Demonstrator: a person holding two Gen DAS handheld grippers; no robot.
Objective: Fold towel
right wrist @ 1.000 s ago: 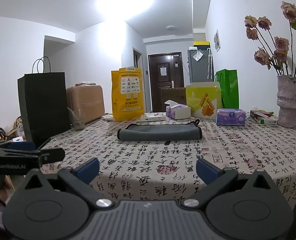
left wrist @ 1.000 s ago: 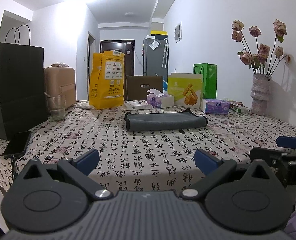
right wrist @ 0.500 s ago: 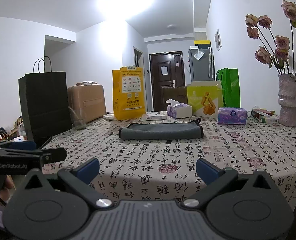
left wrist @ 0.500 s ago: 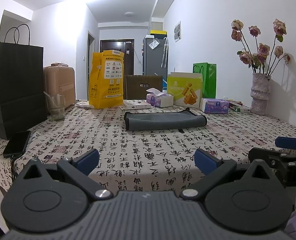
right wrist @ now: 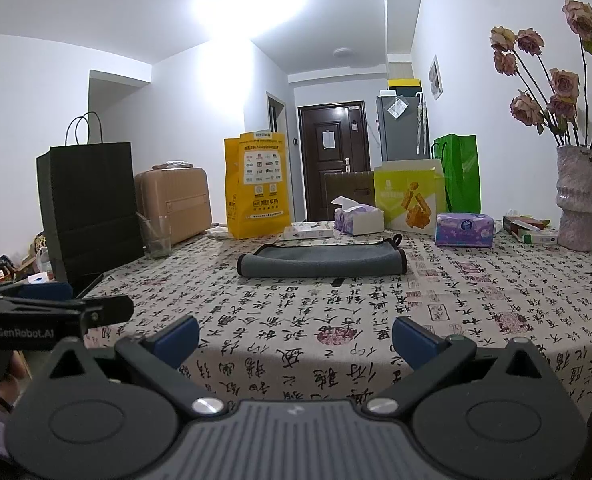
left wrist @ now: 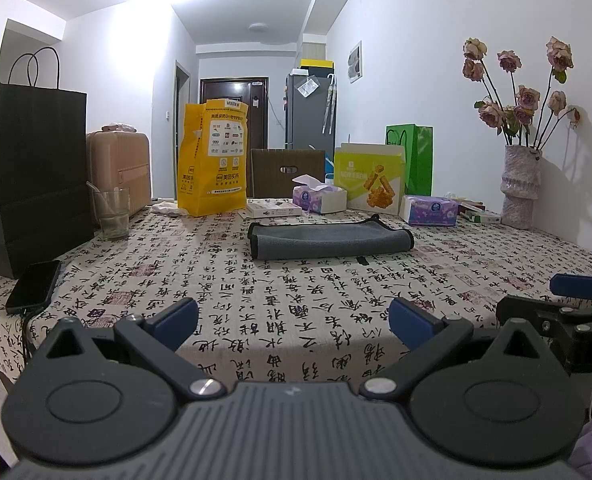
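Observation:
A grey towel (left wrist: 330, 241) with a dark hem lies folded in a long flat band on the patterned tablecloth (left wrist: 296, 300), past the middle of the table; it also shows in the right wrist view (right wrist: 322, 262). My left gripper (left wrist: 293, 318) is open and empty, low at the table's near edge, well short of the towel. My right gripper (right wrist: 294, 336) is open and empty, also at the near edge. Each gripper shows at the side of the other's view.
A black paper bag (left wrist: 31, 176), a glass (left wrist: 111, 213) and a phone (left wrist: 33, 286) stand at the left. A yellow bag (left wrist: 211, 160), tissue boxes (left wrist: 320, 198) and a snack box (left wrist: 370, 182) line the back. A vase of roses (left wrist: 520, 184) is at the right.
Both views have dipped slightly, so the table looks a little flatter. The towel has not moved and both grippers stay open.

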